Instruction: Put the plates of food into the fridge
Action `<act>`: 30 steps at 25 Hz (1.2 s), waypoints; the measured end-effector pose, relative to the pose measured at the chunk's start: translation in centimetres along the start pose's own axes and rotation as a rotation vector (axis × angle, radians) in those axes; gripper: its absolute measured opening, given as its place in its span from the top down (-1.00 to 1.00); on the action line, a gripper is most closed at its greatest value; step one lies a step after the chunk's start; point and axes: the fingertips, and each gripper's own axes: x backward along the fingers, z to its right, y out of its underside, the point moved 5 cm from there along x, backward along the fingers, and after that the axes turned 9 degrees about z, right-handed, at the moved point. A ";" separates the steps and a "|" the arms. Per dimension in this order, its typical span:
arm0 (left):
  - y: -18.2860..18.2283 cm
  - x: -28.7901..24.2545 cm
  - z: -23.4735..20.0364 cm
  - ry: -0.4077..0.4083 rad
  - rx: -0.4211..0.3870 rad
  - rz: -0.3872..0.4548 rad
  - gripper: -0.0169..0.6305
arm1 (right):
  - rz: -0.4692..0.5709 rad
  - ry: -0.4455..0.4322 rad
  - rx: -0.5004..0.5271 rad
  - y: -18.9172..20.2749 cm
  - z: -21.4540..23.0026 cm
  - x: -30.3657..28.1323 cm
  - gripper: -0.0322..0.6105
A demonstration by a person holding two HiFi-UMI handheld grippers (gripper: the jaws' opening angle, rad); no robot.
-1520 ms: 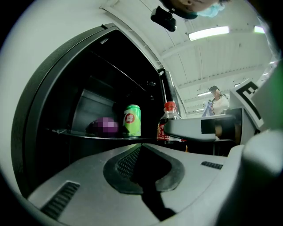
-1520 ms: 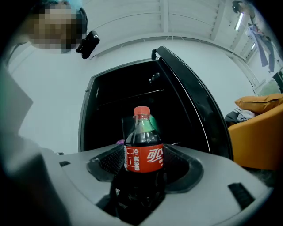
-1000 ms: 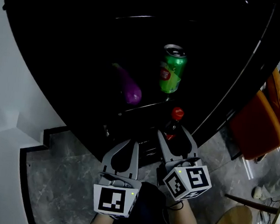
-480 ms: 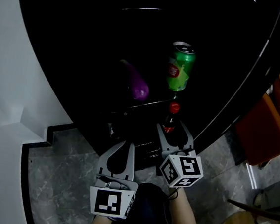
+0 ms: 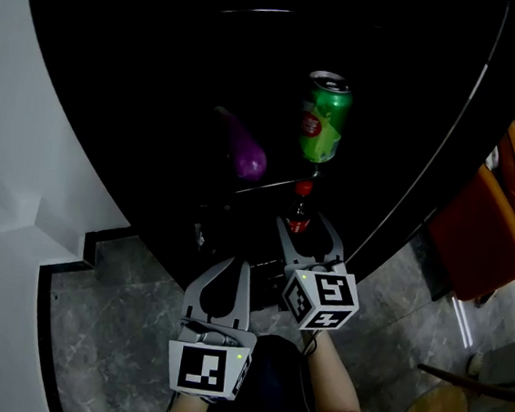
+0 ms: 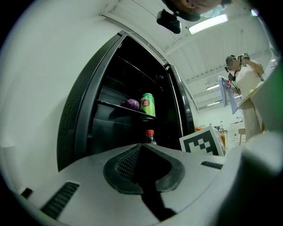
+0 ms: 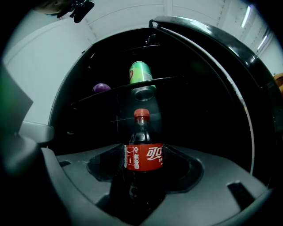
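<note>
Jaws of your right gripper (image 5: 302, 222) clamp the cola bottle (image 7: 143, 152) at its label, upright, likely to stand it inside the fridge (image 5: 141, 97) below the green can (image 5: 324, 116); your left gripper (image 5: 233, 264) waits closed and empty outside the fridge; no plate shows

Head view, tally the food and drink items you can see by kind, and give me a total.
Green can: 1
Purple eggplant: 1
Cola bottle: 1
Total: 3
</note>
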 end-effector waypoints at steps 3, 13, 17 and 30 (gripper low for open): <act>0.1 0.1 -0.2 -0.002 0.000 -0.004 0.92 | 0.017 0.002 -0.009 0.1 0.2 -0.5 0.05; 0.4 0.2 -0.8 -0.009 0.005 -0.010 0.92 | 0.042 0.020 0.031 0.1 -0.2 -0.3 0.05; 0.9 0.1 -0.9 -0.014 0.022 -0.017 0.92 | 0.025 0.006 0.041 0.1 -0.3 -0.5 0.05; 1.8 0.0 -0.6 -0.015 0.041 -0.038 0.92 | 0.031 0.024 0.047 0.0 -0.1 -0.3 0.05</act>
